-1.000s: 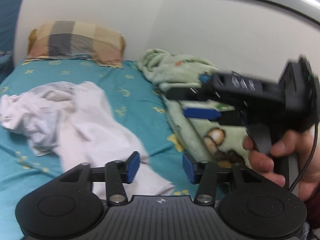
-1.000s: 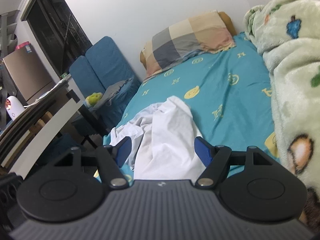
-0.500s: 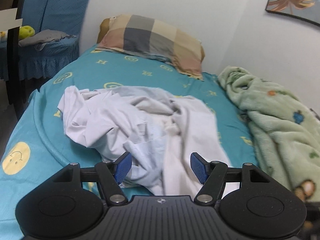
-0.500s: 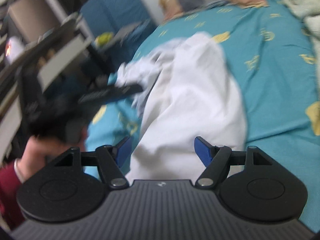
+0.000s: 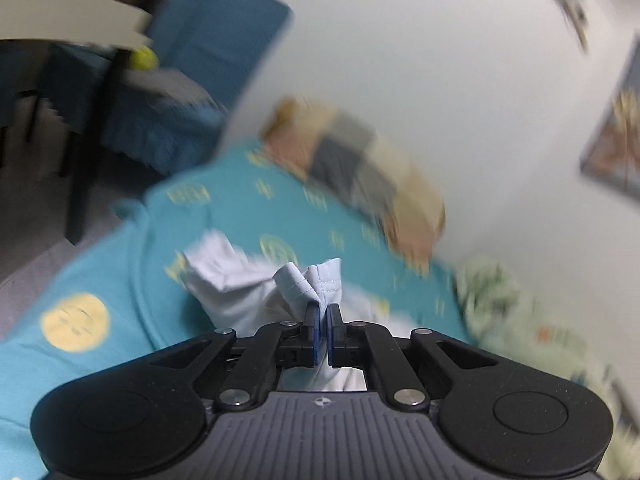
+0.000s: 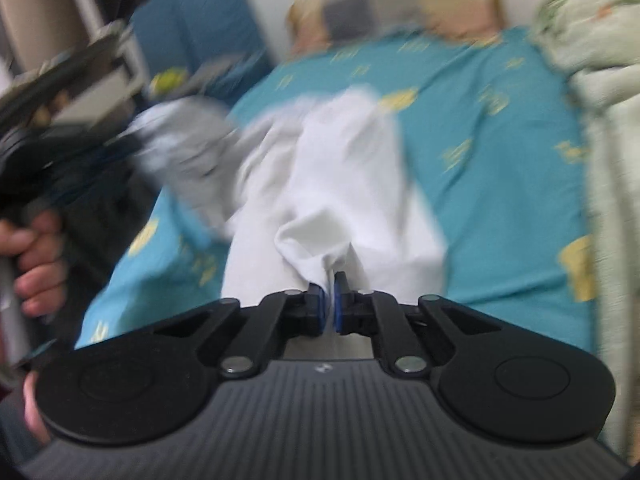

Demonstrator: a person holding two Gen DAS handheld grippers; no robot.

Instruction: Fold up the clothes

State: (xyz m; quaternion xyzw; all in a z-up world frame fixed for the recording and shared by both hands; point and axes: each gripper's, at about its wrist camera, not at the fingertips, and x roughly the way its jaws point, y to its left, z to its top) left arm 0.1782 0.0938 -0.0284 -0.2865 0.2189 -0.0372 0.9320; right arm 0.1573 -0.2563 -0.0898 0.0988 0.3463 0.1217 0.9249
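**Both grippers clamped on the white garment**

Now the left gripper has its blue-padded jaws drawn narrow, pinching a bunched, stitched edge of the white garment; the cloth rises in a small folded tuft just past the fingertips and passes down between the jaws. Likewise the right gripper is closed tight on another gathered part of the same white garment, a pucker of fabric standing up right in front of its pads.

From the right wrist view, the garment runs away from the jaws as a long pale band across the teal bedsheet, with a rumpled grey-white mass of it toward the left. Beyond that, at the left edge, the left gripper shows as a dark blur, gripped by the person's hand.

The sheet carries yellow printed marks and covers the bed. A checked pillow lies at its head against the white wall. A pale green fleece blanket is heaped along the right side of the bed. A blue chair stands beside the bed on the left. Both views are smeared by motion blur, so finer detail cannot be told.
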